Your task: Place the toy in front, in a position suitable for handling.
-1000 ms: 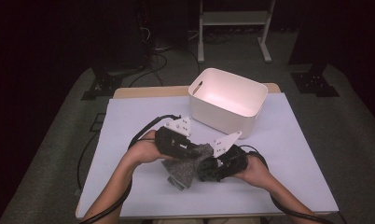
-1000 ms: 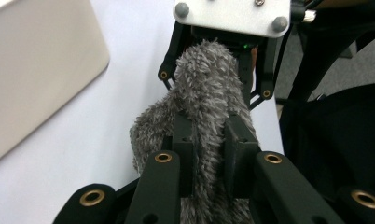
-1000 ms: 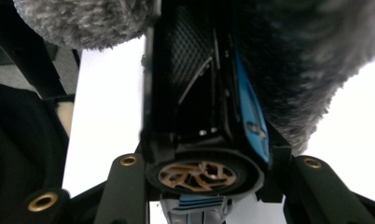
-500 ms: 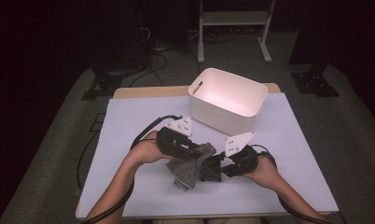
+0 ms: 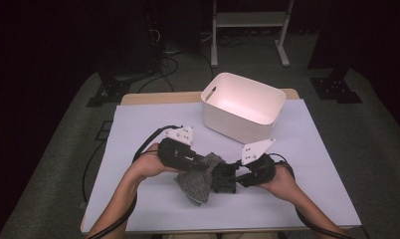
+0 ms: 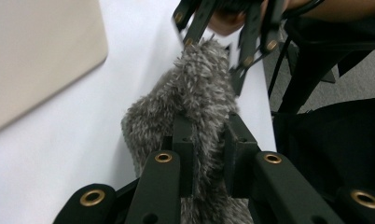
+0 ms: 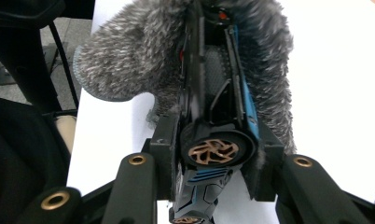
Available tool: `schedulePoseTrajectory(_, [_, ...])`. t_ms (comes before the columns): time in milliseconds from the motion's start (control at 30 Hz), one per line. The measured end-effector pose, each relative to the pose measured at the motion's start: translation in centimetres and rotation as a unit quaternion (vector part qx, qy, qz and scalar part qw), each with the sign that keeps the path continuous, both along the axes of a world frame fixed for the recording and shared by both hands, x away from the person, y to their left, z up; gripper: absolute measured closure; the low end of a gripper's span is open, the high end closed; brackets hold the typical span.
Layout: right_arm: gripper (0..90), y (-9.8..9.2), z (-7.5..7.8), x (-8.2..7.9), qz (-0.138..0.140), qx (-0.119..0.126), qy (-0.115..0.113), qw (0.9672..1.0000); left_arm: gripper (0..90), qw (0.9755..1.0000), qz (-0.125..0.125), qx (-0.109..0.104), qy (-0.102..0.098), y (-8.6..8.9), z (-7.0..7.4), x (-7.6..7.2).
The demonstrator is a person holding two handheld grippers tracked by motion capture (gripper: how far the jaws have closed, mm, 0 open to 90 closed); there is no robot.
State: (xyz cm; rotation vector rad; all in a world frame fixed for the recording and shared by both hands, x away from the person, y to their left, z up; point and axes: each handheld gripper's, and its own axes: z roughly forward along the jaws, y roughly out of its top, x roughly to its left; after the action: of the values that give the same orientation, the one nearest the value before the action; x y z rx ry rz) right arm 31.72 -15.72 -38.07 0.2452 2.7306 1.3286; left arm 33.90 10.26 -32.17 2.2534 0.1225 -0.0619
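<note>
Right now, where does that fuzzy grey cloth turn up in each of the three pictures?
High view: the grey cloth hangs low in the middle, between the two grippers.
Left gripper view: it runs up the centre, pinched between the near jaws.
Right gripper view: it drapes across the top, behind the toy car.
Shared landmark: the white tabletop.

The bin (image 5: 243, 106) stands on the table (image 5: 138, 129) at its far side, right of centre. Nearer the person, the sock (image 5: 200, 177) lies mid-table with the toy car (image 5: 225, 180) just right of it (touching). The left gripper (image 5: 200, 162) sits left of both, the right gripper (image 5: 233, 174) right.
</note>
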Motion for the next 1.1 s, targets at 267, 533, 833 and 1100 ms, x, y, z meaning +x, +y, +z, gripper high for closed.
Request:
schedulePoseTrajectory(267, [60.2, 0.5, 0.0, -0.2, 0.002, -0.003, -0.012, 0.9999, 78.0, 0.9979, -0.046, 0.033, -0.031, -4.4, 2.4, -0.5])
schedulePoseTrajectory(533, [60.3, -0.2, -0.2, -0.5, -0.002, 0.002, -0.012, 0.9999, 77.7, 0.998, -0.041, 0.036, -0.032, -4.3, 2.0, -0.5])
schedulePoseTrajectory(833, [60.3, -0.3, -0.2, -0.1, -0.011, 0.01, 0.001, 0.9999, 77.5, 1.0, -0.004, 0.006, 0.004, -0.7, -0.3, 0.4])
schedulePoseTrajectory(1100, [57.3, 1.1, 0.5, 0.5, -0.006, -0.016, 0.007, 0.9998, 77.5, 1.0, 0.003, 0.008, 0.003, 0.0, -0.4, 0.4])
